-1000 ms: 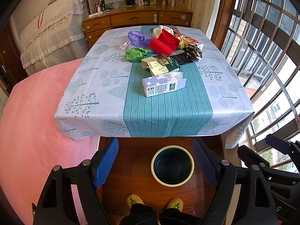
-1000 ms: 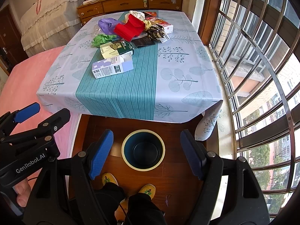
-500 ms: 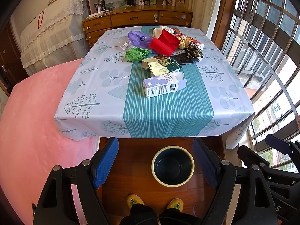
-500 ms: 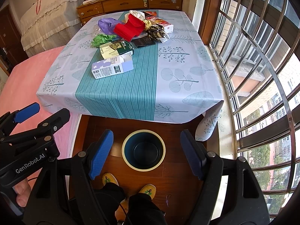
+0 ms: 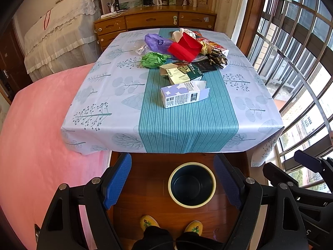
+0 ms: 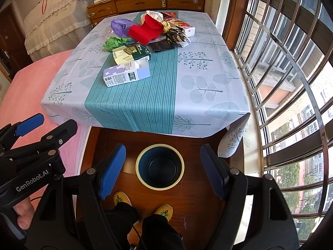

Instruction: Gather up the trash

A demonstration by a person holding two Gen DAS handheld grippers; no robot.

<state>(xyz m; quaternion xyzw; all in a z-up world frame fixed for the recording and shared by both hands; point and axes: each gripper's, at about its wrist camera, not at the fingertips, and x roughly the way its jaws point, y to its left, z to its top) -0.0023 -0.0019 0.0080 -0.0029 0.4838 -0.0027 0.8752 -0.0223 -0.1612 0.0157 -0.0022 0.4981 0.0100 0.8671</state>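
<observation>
Trash lies on a table with a blue and teal cloth (image 5: 187, 125): a lilac and white carton (image 5: 184, 96) nearest, a green and cream box (image 5: 181, 73), crumpled green paper (image 5: 154, 60), a red pouch (image 5: 185, 46), a purple bag (image 5: 156, 42) and dark wrappers (image 5: 217, 58). The carton also shows in the right wrist view (image 6: 126, 74). A dark bin with a cream rim (image 5: 191, 184) stands on the floor in front of the table, empty. My left gripper (image 5: 173, 179) and my right gripper (image 6: 162, 169) are open and empty, held above the bin.
A pink bed (image 5: 31, 135) lies left of the table. Barred windows (image 5: 295, 62) run along the right. A wooden dresser (image 5: 154, 20) stands behind the table. The person's yellow slippers (image 5: 148, 223) are on the wooden floor below the bin.
</observation>
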